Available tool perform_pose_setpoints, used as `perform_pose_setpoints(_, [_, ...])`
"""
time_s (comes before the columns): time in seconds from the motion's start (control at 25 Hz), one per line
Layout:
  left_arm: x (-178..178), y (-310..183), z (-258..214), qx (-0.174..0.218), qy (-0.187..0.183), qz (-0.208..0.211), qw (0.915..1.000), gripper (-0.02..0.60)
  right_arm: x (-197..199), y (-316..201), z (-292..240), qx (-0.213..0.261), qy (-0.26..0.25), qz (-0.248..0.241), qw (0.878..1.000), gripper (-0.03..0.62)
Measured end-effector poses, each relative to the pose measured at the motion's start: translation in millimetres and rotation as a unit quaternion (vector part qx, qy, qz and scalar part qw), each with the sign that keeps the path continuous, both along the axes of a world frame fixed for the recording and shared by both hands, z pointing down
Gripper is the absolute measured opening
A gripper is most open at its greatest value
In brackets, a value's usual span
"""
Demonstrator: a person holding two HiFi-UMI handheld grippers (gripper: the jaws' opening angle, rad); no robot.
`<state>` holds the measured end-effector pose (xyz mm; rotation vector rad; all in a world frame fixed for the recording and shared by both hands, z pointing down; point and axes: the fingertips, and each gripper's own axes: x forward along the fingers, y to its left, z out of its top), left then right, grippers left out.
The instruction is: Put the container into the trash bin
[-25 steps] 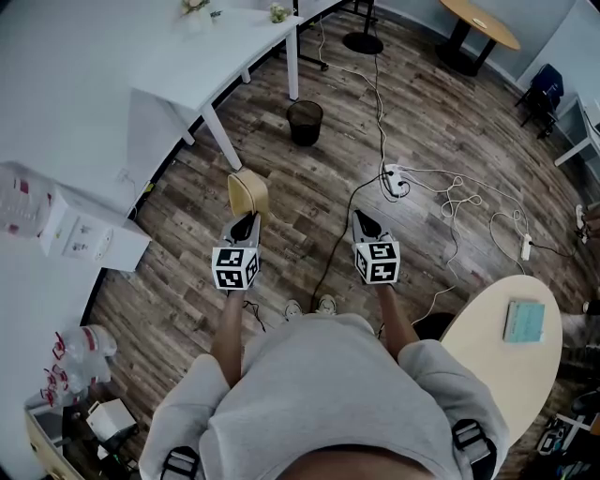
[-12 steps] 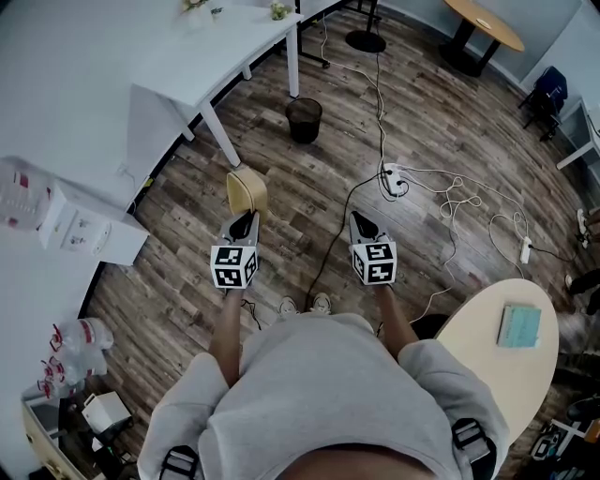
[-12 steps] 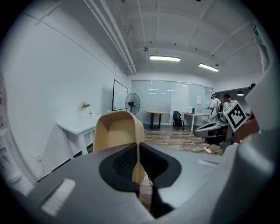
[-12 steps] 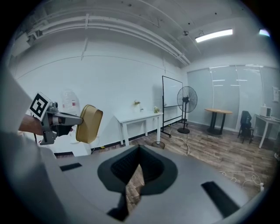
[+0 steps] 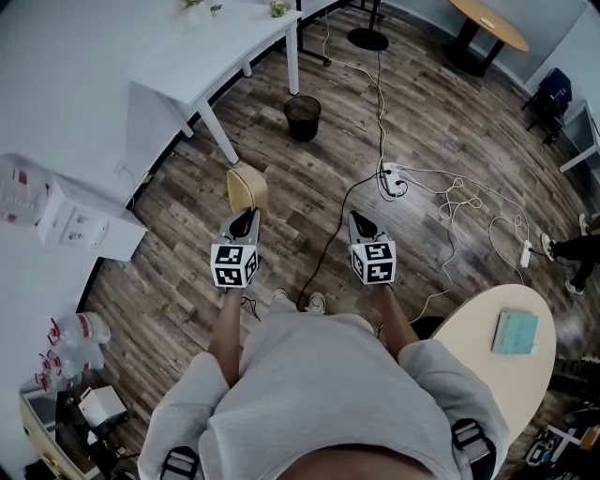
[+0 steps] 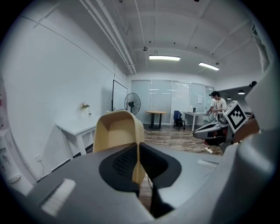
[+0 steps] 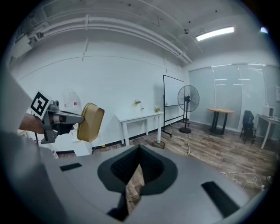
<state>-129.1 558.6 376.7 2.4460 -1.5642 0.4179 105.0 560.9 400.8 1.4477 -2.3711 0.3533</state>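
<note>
Bright ceiling strip lights (image 6: pixel 164 57), fisheye-dark corners

The container (image 5: pixel 247 190) is in the left gripper (image 5: pixel 246 218), and the right gripper (image 5: pixel 360 223) is beside it on the right. Farther ahead the bin (image 5: pixel 302 118) stands on the floor (image 5: pixel 450 122), near the table (image 5: pixel 169 56). Cables (image 5: pixel 450 202) lie on the right.

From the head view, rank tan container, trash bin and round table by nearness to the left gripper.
1. Tan container: gripped by left gripper.
2. Trash bin: on the floor ahead.
3. Round table: far upper right.
</note>
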Motion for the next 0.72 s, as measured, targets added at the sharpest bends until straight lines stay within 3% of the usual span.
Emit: perform_pose_setpoints(0.72, [1,-46,17,-0.009,0.006,-0.006,0.9999,0.028,-5,-46,14,-0.009,0.008,-0.010,1.000,0.014])
